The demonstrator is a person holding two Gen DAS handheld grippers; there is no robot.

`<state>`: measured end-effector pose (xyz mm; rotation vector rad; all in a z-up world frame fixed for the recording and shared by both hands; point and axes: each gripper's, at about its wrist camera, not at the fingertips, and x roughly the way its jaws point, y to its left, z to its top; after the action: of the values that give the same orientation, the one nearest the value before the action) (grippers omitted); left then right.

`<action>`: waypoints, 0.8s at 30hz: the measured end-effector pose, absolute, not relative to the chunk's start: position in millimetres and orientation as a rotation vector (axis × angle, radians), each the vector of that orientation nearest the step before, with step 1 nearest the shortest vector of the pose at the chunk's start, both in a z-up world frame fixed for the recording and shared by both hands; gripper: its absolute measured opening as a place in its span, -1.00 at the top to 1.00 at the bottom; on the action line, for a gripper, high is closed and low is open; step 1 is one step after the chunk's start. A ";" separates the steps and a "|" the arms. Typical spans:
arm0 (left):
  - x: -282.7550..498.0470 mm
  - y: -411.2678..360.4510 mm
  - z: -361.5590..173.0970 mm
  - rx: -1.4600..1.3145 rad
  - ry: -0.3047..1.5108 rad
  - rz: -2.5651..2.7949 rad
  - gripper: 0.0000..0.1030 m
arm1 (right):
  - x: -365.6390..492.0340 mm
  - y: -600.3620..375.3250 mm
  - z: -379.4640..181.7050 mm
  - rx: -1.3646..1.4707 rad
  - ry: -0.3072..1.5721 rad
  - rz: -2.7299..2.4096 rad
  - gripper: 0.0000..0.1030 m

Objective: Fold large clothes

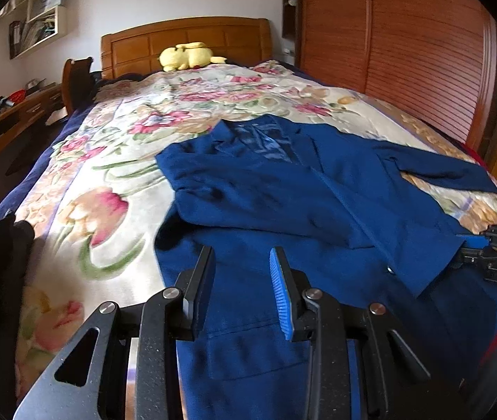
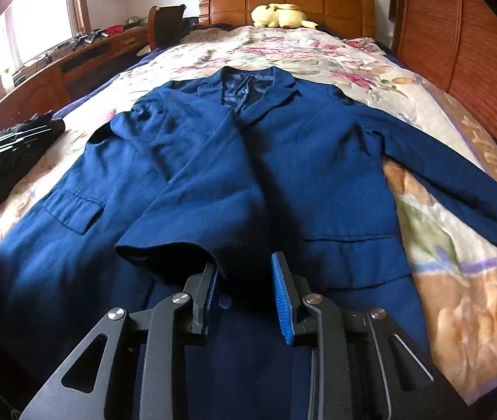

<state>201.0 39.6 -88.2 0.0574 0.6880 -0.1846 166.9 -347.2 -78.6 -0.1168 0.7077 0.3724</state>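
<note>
Spread face up along the middle of the bed (image 2: 440, 280): the coat (image 2: 283, 161), collar toward the headboard (image 2: 283, 3), hem at the foot edge, flat so the folds can start from a squared shape

Already laid across the chest: the sleeve (image 2: 192, 210) from the desk-side edge, its cuff (image 2: 164, 248) ending near the hem, probably to narrow that half first

Still stretched out toward the wardrobe-side edge: the other sleeve (image 2: 458, 182), not yet brought in

Hovering low over the hem, just beside that cuff: the right tongs (image 2: 245, 262), jaws part open, clamping nothing, only coat cloth showing in the gap; one finger close against the cuff's edge, touching or not hard to say

Hanging over the hem near the foot edge, toward the desk side: the left tongs (image 1: 241, 255), likewise part open and empty, seemingly placed to steady or pick up the lower cloth

Likely next: the spread sleeve, then the hem up toward the collar
</note>
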 end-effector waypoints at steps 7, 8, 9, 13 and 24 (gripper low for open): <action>200.4 16.9 -94.0 0.097 0.705 -0.221 0.36 | 146.9 -340.4 -68.8 -0.187 0.679 0.429 0.29; 200.5 14.0 -94.5 0.105 0.706 -0.223 0.36 | 143.9 -338.5 -65.5 -0.199 0.670 0.435 0.29; 200.1 11.0 -95.1 0.113 0.706 -0.226 0.36 | 140.9 -336.5 -62.0 -0.206 0.658 0.442 0.28; 199.0 4.2 -96.7 0.126 0.710 -0.234 0.36 | 138.0 -329.1 -58.8 -0.207 0.649 0.490 0.13; 200.0 6.4 -97.3 0.125 0.718 -0.223 0.36 | 170.4 -286.8 -84.2 -0.254 0.730 0.572 -0.04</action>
<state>200.0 6.4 -97.3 0.1245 0.7183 -0.2233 170.4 -286.8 -84.2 -0.2545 0.7299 0.5724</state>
